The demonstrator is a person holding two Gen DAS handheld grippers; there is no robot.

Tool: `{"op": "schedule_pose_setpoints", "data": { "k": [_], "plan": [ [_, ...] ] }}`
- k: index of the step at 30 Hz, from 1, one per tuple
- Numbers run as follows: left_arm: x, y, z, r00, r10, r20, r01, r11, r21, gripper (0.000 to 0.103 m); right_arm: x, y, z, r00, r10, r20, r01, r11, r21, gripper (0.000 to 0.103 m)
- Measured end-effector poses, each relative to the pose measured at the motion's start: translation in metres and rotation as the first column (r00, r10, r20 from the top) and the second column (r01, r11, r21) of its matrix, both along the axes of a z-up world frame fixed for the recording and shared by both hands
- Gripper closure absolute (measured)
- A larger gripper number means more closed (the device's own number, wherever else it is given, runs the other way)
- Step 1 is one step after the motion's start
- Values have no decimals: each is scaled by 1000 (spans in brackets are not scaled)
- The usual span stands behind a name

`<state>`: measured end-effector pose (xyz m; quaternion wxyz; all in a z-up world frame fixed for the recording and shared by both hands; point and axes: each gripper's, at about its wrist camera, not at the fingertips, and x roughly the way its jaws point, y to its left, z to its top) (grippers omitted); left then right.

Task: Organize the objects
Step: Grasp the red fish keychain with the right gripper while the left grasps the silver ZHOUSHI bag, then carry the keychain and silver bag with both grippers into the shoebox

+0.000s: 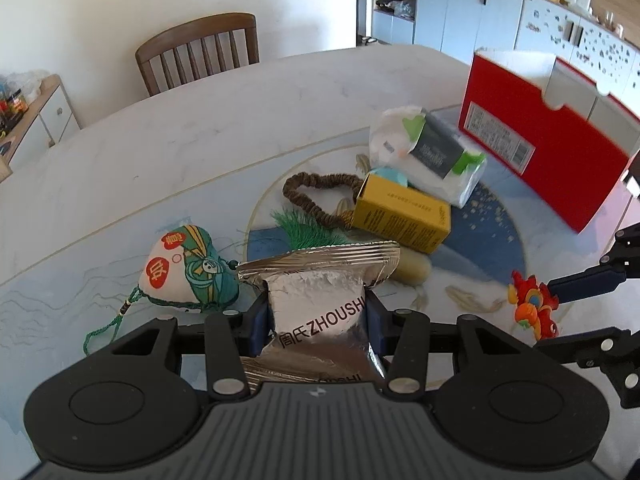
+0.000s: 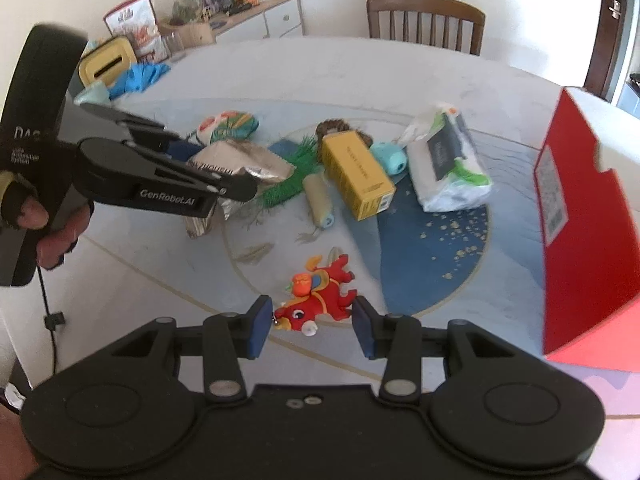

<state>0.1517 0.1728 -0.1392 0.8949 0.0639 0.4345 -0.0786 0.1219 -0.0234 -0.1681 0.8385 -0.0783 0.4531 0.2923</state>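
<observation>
Your left tongs [image 1: 316, 316] are clamped on the silver foil packet [image 1: 320, 300], which stands between both pads and rises ahead of them. Your right tongs [image 2: 312, 330] are spread wide; the red toy figure [image 2: 318, 304] lies on the table [image 2: 160, 280] between the pads, the left pad touching or nearly touching its head. Well ahead and to the right stands the red box [image 2: 588, 240]. Only the right wrist view shows your gloved hand [image 2: 38, 220] on the left handle. Only the left wrist view shows the embroidered sachet [image 1: 188, 272] clearly, just left of the packet.
</observation>
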Motion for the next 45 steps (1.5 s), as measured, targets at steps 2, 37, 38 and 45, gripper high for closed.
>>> {"op": "schedule_pose_setpoints", "data": {
  "k": [2, 37, 38, 45],
  "plan": [
    [-2, -1, 7, 1000, 8, 0, -8, 1000, -16, 57, -2, -7, 7, 1000, -10, 10, 10, 1000, 19, 61],
    [33, -174, 103, 990, -110, 87, 116, 991, -67, 57, 50, -211, 119, 956, -211, 202, 192, 975, 112, 61],
    [36, -182, 103, 990, -112, 88, 118, 991, -65, 57, 53, -216, 118, 956, -215, 201, 196, 975, 107, 61],
    [60, -225, 104, 988, -129, 86, 133, 990, -44, 57, 75, -245, 103, 957, -224, 186, 215, 974, 67, 61]
  ]
}}
